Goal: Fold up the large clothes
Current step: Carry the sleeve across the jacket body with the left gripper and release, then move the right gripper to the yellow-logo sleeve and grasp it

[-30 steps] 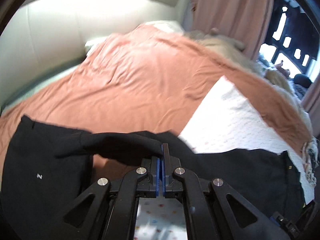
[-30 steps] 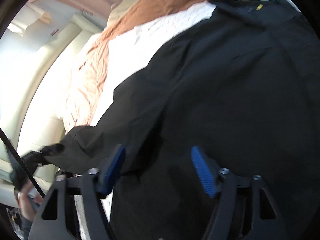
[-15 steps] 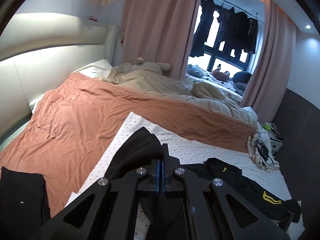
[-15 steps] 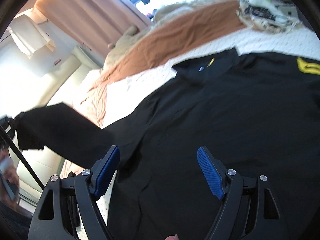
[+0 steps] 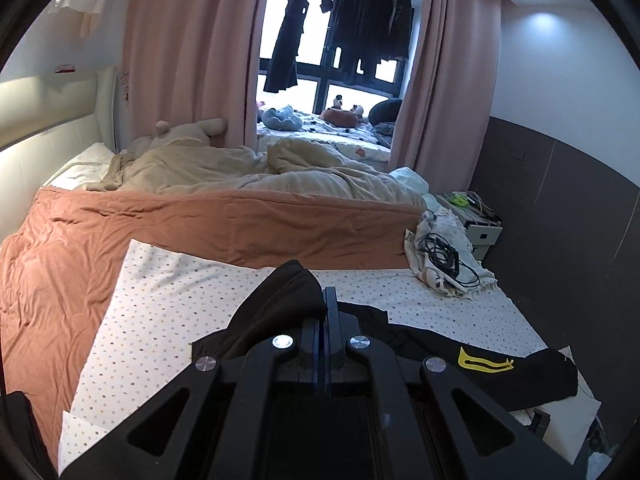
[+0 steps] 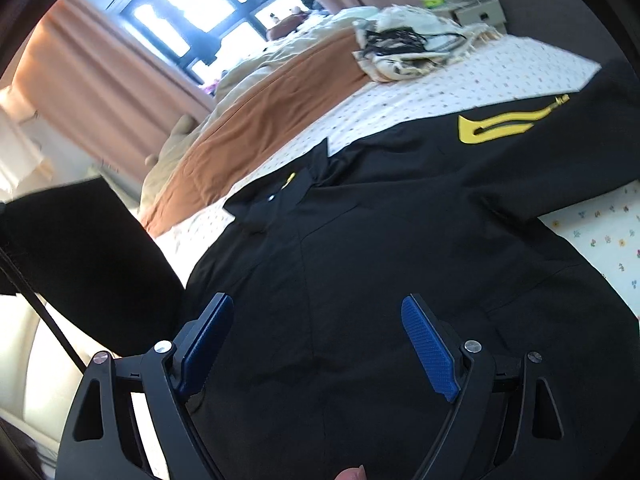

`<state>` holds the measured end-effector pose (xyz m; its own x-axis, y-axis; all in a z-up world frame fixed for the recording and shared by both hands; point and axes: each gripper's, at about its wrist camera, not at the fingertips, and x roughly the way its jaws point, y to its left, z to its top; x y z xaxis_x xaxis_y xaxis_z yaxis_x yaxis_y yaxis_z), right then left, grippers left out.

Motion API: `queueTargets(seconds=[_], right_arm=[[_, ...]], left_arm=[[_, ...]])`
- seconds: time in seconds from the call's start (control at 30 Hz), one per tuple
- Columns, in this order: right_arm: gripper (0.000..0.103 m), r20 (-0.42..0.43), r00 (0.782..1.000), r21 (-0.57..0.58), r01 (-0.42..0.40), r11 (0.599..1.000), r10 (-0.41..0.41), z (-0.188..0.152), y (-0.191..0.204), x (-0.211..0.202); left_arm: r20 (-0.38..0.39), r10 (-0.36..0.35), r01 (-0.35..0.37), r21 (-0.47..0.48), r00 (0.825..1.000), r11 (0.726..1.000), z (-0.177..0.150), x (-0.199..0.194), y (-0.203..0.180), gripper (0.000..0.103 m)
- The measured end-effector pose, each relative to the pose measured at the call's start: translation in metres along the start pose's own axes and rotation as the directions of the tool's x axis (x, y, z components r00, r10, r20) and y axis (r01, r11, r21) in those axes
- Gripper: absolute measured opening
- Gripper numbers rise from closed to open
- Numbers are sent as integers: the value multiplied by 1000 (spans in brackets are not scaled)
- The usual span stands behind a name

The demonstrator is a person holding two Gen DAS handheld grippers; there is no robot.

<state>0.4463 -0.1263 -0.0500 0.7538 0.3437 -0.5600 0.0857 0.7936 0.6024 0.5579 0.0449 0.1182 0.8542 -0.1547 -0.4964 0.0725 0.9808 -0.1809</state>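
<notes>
A large black jacket [image 6: 400, 248] with a yellow emblem [image 6: 500, 126] lies spread on a white dotted sheet [image 5: 160, 312] on the bed. My left gripper [image 5: 325, 300] is shut on the jacket's black sleeve [image 5: 280, 300] and holds it lifted above the sheet. The raised sleeve also shows at the left of the right wrist view [image 6: 80, 256]. The jacket's far sleeve with the emblem [image 5: 484, 362] lies flat to the right. My right gripper [image 6: 316, 340] is open and empty, hovering just above the jacket's body.
An orange-brown quilt [image 5: 160, 224] and beige duvet [image 5: 280, 176] cover the far bed. A cloth bundle with black cables [image 5: 444, 256] sits at the bed's right corner. A dark folded garment [image 5: 20, 432] lies at the left edge. A grey wall stands at the right.
My left gripper has lifted the sleeve and swung right toward the jacket's middle. The right gripper has risen a little, staying open over the jacket.
</notes>
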Motion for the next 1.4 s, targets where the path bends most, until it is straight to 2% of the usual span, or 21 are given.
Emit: queueTargets(seconds=[0.17, 0.3, 0.43, 0.5, 0.67, 0.73, 0.77, 0.8, 0.83, 0.93, 1.1, 1.2, 1.4], right_arm=[[85, -8, 1000, 76, -10, 997, 11, 14, -28, -6], [85, 8, 998, 166, -68, 984, 68, 24, -51, -5], [85, 7, 1000, 195, -23, 981, 22, 30, -69, 1], [85, 1, 1000, 204, -9, 979, 9, 29, -72, -1], [85, 12, 1000, 240, -14, 971, 11, 30, -74, -9], [85, 22, 1000, 241, -13, 970, 8, 32, -74, -10], [85, 24, 1000, 239, -15, 971, 9, 30, -74, -12], [85, 24, 1000, 236, -16, 972, 11, 30, -73, -12], [85, 24, 1000, 231, -16, 973, 11, 30, -71, -12], [85, 25, 1000, 219, -16, 976, 11, 28, -69, -12], [85, 17, 1000, 176, -23, 984, 20, 28, -56, -7], [85, 2, 1000, 115, -17, 993, 17, 24, -39, -2], [85, -31, 999, -23, -22, 999, 21, 13, 4, 13]], left_arm=[[-72, -41, 41, -3, 997, 999, -27, 50, -30, 3], [-136, -67, 65, -17, 988, 998, -56, 93, -52, 3], [-210, -74, 69, -30, 975, 997, -87, 132, -76, 3], [-270, -61, 49, -48, 961, 998, -105, 150, -81, 4], [-396, -173, 130, -133, 902, 983, -149, 180, -85, 4], [-409, -167, 130, -116, 897, 985, -160, 179, -88, 13], [-399, -169, 136, -108, 901, 985, -163, 174, -89, 32], [-384, -174, 144, -106, 907, 984, -164, 170, -88, 78], [-368, -184, 155, -109, 912, 982, -164, 165, -88, 103], [-315, -201, 170, -122, 928, 978, -162, 145, -81, 103], [-247, -208, 158, -210, 946, 965, -164, 109, -45, 103], [-205, -183, 132, -242, 961, 961, -170, 86, -20, 103], [-153, -53, 6, -292, 987, 956, -191, 51, 40, 103]])
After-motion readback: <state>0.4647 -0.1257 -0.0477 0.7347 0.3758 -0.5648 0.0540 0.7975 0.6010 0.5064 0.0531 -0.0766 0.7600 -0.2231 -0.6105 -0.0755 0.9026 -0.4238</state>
